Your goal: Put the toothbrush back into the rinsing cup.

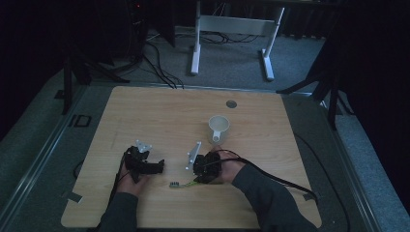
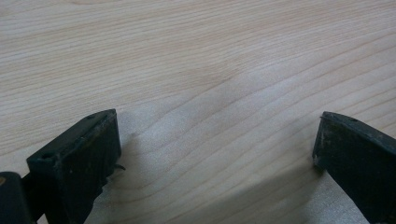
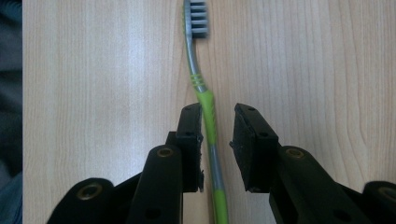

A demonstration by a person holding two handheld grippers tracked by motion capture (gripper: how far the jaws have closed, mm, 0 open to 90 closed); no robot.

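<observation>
Open counter, one cup in the way

The counter (image 1: 145,111) lies bare across its left and far parts; the cup (image 1: 218,128) stands just beyond the right tongs (image 1: 205,169), blocking a straight reach forward.

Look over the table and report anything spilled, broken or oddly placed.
Nothing stands out. The white cup stands upright, the green toothbrush lies flat and whole between the right gripper fingers, and the wooden table looks dry.
</observation>
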